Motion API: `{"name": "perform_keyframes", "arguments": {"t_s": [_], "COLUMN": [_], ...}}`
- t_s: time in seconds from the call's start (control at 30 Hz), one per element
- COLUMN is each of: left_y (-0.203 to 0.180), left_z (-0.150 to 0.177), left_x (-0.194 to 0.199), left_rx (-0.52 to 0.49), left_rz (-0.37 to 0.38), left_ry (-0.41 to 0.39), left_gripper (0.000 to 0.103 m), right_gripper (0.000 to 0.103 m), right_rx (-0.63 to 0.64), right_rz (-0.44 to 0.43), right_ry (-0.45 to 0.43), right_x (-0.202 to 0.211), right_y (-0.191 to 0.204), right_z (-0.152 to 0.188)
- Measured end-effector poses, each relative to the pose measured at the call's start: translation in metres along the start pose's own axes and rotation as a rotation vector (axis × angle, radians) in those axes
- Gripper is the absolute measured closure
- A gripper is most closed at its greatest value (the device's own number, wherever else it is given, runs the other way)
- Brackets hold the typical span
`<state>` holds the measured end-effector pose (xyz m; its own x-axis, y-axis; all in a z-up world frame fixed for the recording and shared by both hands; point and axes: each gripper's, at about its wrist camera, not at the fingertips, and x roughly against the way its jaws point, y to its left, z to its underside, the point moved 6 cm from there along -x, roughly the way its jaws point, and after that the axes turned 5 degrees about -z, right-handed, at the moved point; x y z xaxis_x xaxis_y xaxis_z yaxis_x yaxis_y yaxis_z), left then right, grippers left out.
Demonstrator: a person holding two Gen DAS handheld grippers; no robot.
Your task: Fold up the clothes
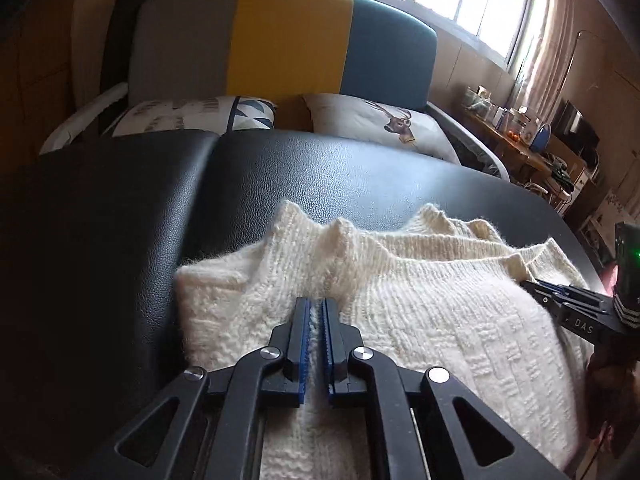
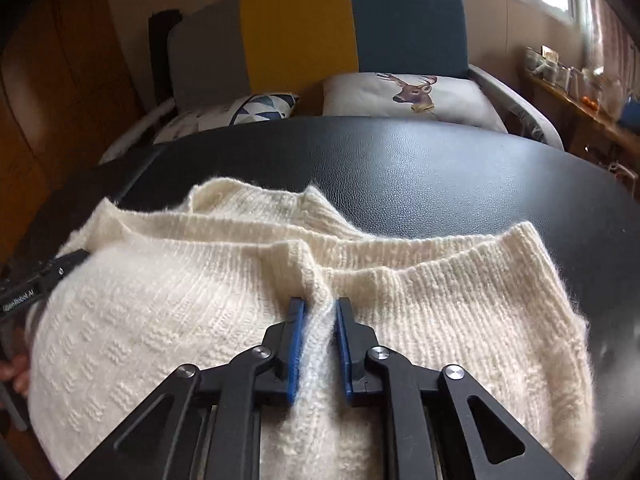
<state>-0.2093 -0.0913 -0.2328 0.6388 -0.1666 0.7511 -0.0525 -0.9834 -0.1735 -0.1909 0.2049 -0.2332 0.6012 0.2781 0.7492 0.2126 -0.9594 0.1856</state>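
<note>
Left wrist: both tongs pinch cream sweater [image 1: 420, 312] folds.

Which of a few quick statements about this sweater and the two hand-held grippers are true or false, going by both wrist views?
1. The left hand-held gripper is pinching a ridge of the cream knit sweater. True.
2. The sweater lies on a wooden floor. False: it lies on a black leather-like surface.
3. The right hand-held gripper is shut on a fold of the sweater. True.
4. The pillow with the deer print sits on top of the sweater. False: it rests beyond the black surface, against the headboard.
5. The headboard is plain white. False: it has grey, yellow and teal panels.
</note>
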Motion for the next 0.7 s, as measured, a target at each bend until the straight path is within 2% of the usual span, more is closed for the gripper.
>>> {"name": "perform_keyframes", "arguments": {"t_s": [0.13, 0.2, 0.27, 0.33, 0.5, 0.53, 0.7], "left_y": [0.023, 0.044, 0.067, 0.083, 0.094, 0.093, 0.082], "left_z": [0.000, 0.003, 0.016, 0.039, 0.102, 0.109, 0.117], "left_x": [0.024, 0.048, 0.070, 0.085, 0.095, 0.094, 0.091], "left_rx": [0.130, 0.214, 0.289, 0.338, 0.306, 0.319, 0.320], "left_rz": [0.133, 0.172, 0.226, 0.286, 0.330, 0.363, 0.461], "left_ry": [0.011, -0.038, -0.054, -0.027, 0.068, 0.081, 0.088], "left_gripper": [0.088, 0.085, 0.083, 0.081, 0.080, 0.080, 0.078], "right_gripper": [0.083, 0.081, 0.081, 0.080, 0.079, 0.078, 0.077], "right_rx": [-0.026, -0.052, -0.083, -0.113, -0.152, -0.155, -0.187], "right_rz": [-0.040, -0.074, -0.102, -0.123, -0.132, -0.133, -0.141], "right_ry": [-0.010, -0.018, -0.023, -0.028, -0.040, -0.041, -0.017], "right_x": [0.005, 0.007, 0.009, 0.009, 0.013, 0.014, 0.019], "right_y": [-0.004, -0.007, -0.011, -0.016, -0.020, -0.020, -0.023], "right_z": [0.001, 0.001, 0.004, 0.005, 0.011, 0.012, 0.008]}}
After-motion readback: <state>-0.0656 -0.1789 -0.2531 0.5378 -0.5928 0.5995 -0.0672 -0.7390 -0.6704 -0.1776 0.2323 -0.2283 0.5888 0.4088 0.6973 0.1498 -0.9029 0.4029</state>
